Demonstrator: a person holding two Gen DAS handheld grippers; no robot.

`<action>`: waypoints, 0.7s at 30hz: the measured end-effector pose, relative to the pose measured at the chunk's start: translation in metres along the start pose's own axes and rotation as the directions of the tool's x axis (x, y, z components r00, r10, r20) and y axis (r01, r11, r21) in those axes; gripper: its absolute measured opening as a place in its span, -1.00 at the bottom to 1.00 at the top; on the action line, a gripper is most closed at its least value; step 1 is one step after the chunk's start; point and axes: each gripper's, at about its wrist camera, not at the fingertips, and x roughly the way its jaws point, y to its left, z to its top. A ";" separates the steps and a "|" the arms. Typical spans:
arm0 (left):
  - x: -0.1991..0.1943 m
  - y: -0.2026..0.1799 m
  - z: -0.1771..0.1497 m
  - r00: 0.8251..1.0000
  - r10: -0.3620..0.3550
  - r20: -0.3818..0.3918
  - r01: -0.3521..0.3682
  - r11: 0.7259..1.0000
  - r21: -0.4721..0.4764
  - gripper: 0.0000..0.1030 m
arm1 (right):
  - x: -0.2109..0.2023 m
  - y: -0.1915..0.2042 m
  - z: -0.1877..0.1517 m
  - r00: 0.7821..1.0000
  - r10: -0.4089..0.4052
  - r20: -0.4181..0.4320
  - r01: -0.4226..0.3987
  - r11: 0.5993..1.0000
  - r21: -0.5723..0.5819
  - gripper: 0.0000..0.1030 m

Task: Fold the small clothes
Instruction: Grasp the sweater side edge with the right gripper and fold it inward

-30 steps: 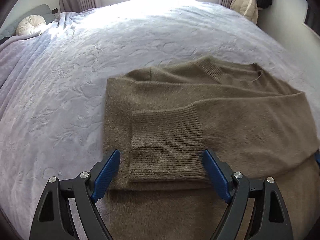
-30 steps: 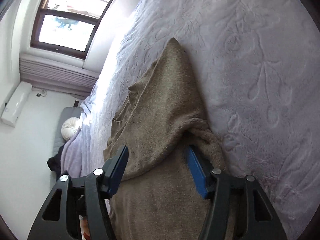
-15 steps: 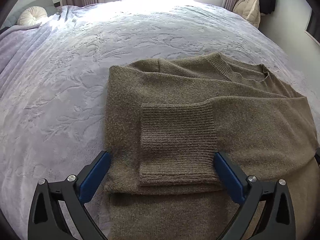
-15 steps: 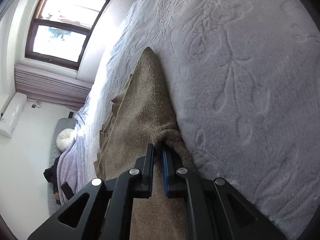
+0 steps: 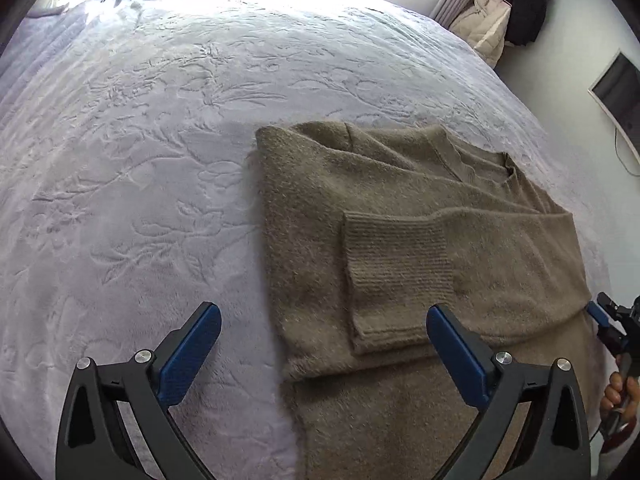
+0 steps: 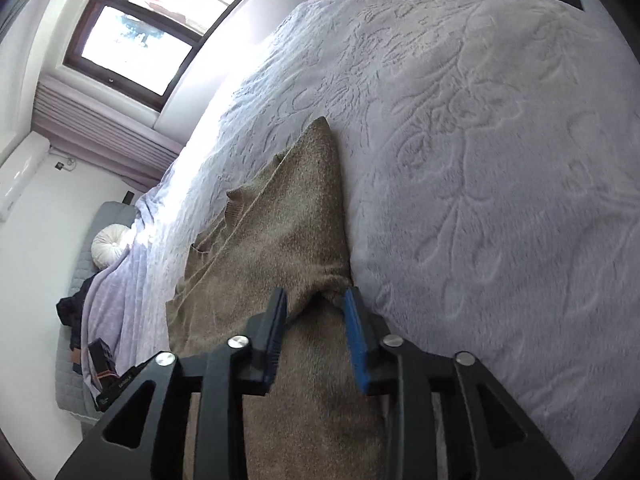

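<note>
Right gripper reopened partway since 0.5 s ago, jaws loosely straddling a bunched side fold; left gripper wide open, empty. Brown knitted sweater lies centre-right on lilac embossed bedspread, ribbed-cuff sleeve folded across. Final folds probably remain.
</note>
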 end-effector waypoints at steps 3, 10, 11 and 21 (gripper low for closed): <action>0.006 0.013 0.006 0.989 -0.137 -0.045 0.135 0.990 -0.045 1.00 | 0.013 -0.002 0.015 0.999 0.017 -0.050 -0.018 1.000 -0.021 0.03; 0.022 -0.005 0.008 0.993 -0.098 -0.069 0.098 0.995 0.002 -0.07 | 0.044 -0.001 0.032 0.988 0.041 -0.151 -0.047 0.998 -0.038 -0.21; 0.019 -0.008 0.008 0.995 -0.084 -0.059 0.085 0.996 0.015 -0.24 | 0.045 0.002 0.032 0.988 0.020 -0.154 -0.028 0.998 -0.055 -0.61; 0.010 -0.005 0.001 0.995 0.096 0.022 -0.096 0.995 0.023 0.57 | 0.033 -0.012 0.022 0.997 0.023 -0.070 -0.022 1.000 0.008 -0.48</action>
